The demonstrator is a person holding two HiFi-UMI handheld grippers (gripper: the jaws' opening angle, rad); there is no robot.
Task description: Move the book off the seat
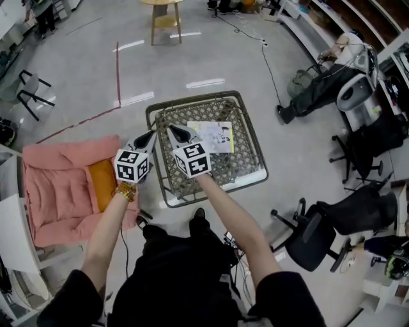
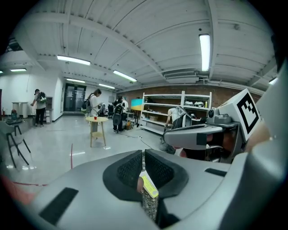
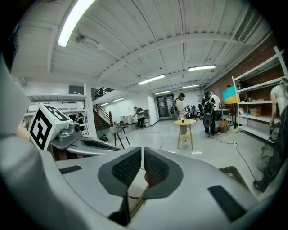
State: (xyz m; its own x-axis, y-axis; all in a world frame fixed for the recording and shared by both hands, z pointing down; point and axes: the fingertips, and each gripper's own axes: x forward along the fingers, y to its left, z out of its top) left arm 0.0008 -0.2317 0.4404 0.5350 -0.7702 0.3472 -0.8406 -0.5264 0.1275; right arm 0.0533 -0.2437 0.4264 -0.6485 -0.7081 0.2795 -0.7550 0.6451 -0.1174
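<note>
The book [image 1: 216, 136], pale with a yellow edge, lies flat on the far right part of a square woven seat [image 1: 246, 163]. Both grippers hover above the seat's left half, side by side and pointing away from me. My left gripper [image 1: 152, 134] is over the seat's left rim, its jaws shut with nothing held [image 2: 143, 155]. My right gripper [image 1: 171, 129] is just left of the book and clear of it, its jaws also shut and empty [image 3: 142, 150]. Each gripper view looks out level across the room, with only a sliver of the seat below the jaws.
A pink cushioned chair [image 1: 57, 191] with an orange pad [image 1: 102, 184] stands to the left of the seat. Black office chairs [image 1: 319, 236] crowd the right side. A wooden stool [image 1: 163, 19] stands far ahead, and a person [image 1: 326, 76] sits on the floor at the right.
</note>
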